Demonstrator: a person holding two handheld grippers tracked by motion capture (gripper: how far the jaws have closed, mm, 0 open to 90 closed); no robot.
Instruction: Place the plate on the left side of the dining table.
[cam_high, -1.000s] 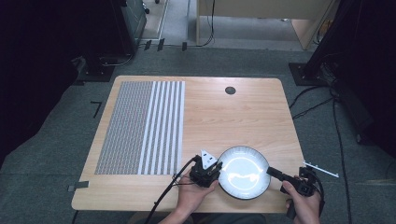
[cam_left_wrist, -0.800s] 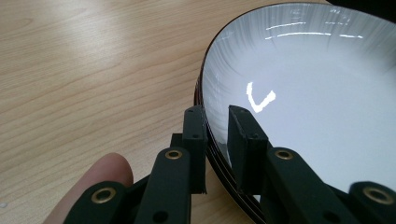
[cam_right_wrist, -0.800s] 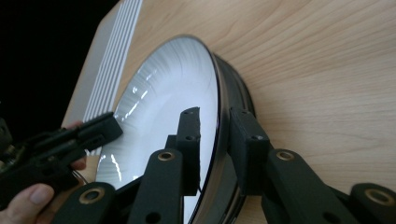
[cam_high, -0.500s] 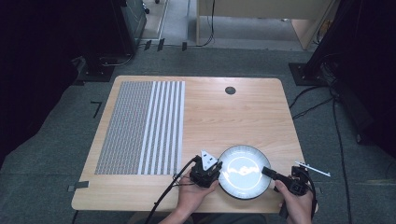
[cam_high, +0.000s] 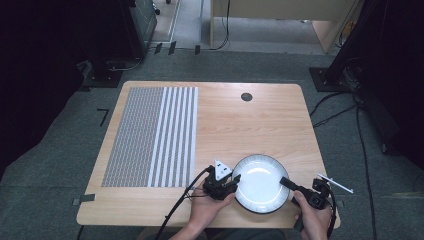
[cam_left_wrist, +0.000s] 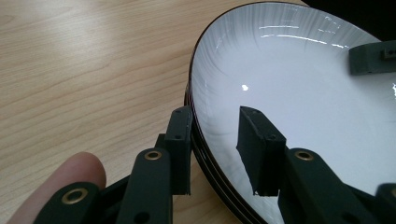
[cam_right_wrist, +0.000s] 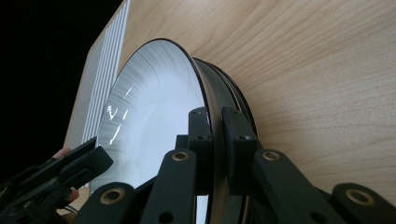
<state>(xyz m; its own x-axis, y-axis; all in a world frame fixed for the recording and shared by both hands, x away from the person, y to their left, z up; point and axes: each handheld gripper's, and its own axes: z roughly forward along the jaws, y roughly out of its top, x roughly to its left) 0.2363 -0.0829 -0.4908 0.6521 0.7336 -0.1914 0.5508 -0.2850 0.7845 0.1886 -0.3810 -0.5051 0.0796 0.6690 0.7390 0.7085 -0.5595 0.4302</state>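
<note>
In the high view, a white plate with a dark rim lies on the near right part of the wooden table, close to the near edge. The left gripper sits at the plate's left rim, a hand behind it and its cable trailing off toward the near edge. The right gripper reaches the plate's right rim from the near right corner, held by the other hand. A striped grey and white mat covers the left part of the table, well apart from the plate, and a small dark round cap sits near the far edge.

In the left gripper view, the plate rises to the right, and its rim passes between the two black jaws: one jaw lies outside just beside the rim, the other stands over the white inside with a clear gap. The jaws have just been opening and are now released from the rim. A fingertip shows at the lower left. The other gripper's jaw rests at the plate's far rim.

In the right gripper view, the plate stands on edge in the picture, and the two jaws clasp its dark rim tightly from both sides; they have just been closing. The left gripper shows at the lower left.
</note>
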